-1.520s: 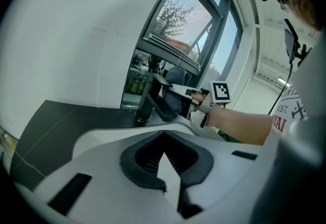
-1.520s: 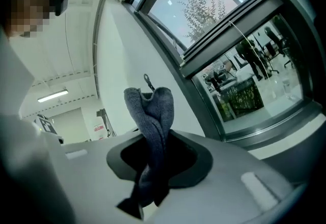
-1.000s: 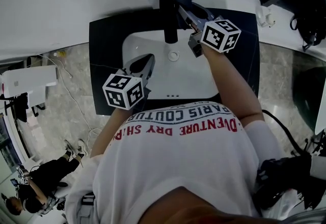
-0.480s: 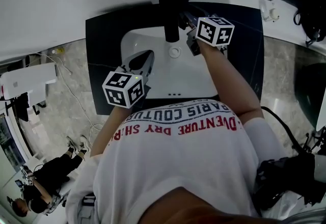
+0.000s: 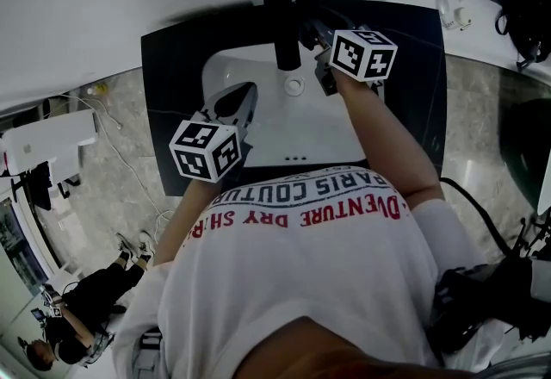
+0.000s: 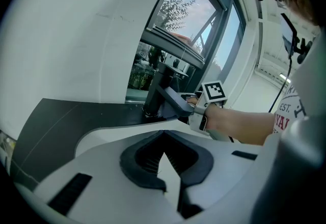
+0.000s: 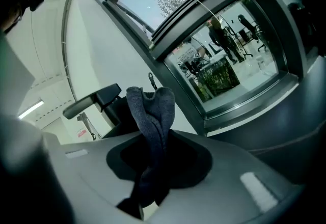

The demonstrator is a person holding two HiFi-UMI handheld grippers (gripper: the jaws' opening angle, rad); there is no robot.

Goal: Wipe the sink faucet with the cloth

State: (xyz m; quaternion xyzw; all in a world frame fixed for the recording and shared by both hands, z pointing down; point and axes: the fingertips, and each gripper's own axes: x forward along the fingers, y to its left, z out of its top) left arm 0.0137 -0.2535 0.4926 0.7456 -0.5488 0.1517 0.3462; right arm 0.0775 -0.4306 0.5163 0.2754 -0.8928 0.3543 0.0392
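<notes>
Fingers (image 7: 196, 159) of the right gripper (image 5: 312, 27) pinch the dark cloth (image 7: 150, 116) beside the black faucet (image 5: 281, 20). The left gripper (image 6: 163, 134) hangs closed and empty over the white sink (image 5: 258, 123). The shirt (image 5: 301, 282) reads "PARIS COUTU".

Head camera: above me, aims steeply down past my shirt (image 5: 301, 265) onto sink (image 5: 284, 127) and dark counter (image 5: 172, 67). Camera on my left claw (image 6: 163, 136): low over basin, faces across to faucet (image 6: 154, 93) and my right claw (image 6: 170, 108). Camera on right claw: close, tilts up past cloth (image 7: 153, 131) to window (image 7: 224, 39). Head and left views share faucet.
</notes>
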